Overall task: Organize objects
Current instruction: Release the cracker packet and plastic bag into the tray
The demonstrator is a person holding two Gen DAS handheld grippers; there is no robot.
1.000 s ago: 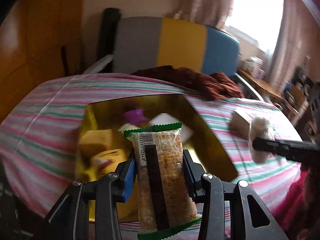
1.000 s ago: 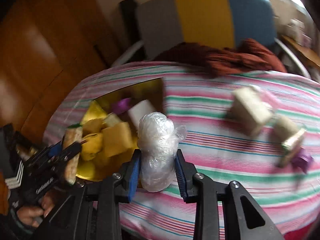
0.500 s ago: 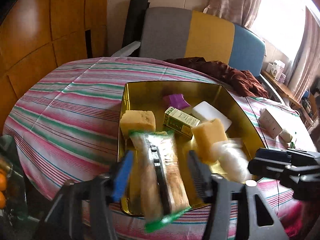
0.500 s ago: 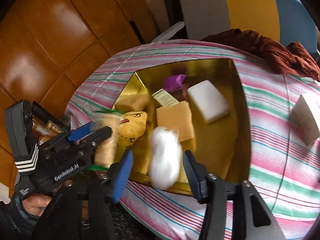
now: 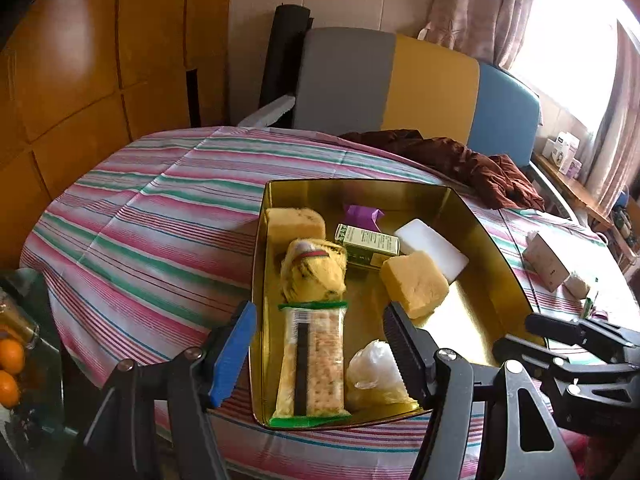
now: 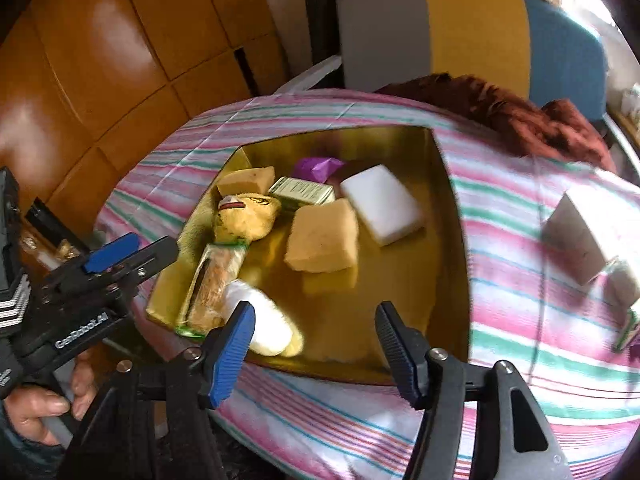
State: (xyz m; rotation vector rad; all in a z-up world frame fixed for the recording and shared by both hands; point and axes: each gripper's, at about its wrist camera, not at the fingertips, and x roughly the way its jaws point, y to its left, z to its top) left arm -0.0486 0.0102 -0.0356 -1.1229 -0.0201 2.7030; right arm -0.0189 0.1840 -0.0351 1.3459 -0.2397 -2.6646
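A gold tin box (image 5: pixel 500 256) (image 6: pixel 452 240) sits on the striped table. In it lie a green-edged cracker packet (image 5: pixel 314 356) (image 6: pixel 216 284), a clear-wrapped white bundle (image 5: pixel 372 372) (image 6: pixel 264 320), yellow sponges (image 5: pixel 414 282) (image 6: pixel 324 236), a yellow plush toy (image 5: pixel 314 270), a white block (image 5: pixel 432 246), a green carton (image 5: pixel 368 244) and a purple item (image 5: pixel 362 214). My left gripper (image 5: pixel 318 344) is open above the packet at the box's near edge. My right gripper (image 6: pixel 314 344) is open and empty over the box's near edge, beside the bundle.
On the table to the right lie a white box (image 5: pixel 546 262) (image 6: pixel 580 236) and small items (image 6: pixel 626 320). A brown cloth (image 5: pixel 460 160) lies at the far edge before a grey, yellow and blue chair (image 5: pixel 400 80). Oranges (image 5: pixel 10 368) sit low at the left.
Both grippers opened wide. The cracker packet dropped from my left gripper and the wrapped bundle from my right; both now lie in the box. Both grippers drew back slightly.
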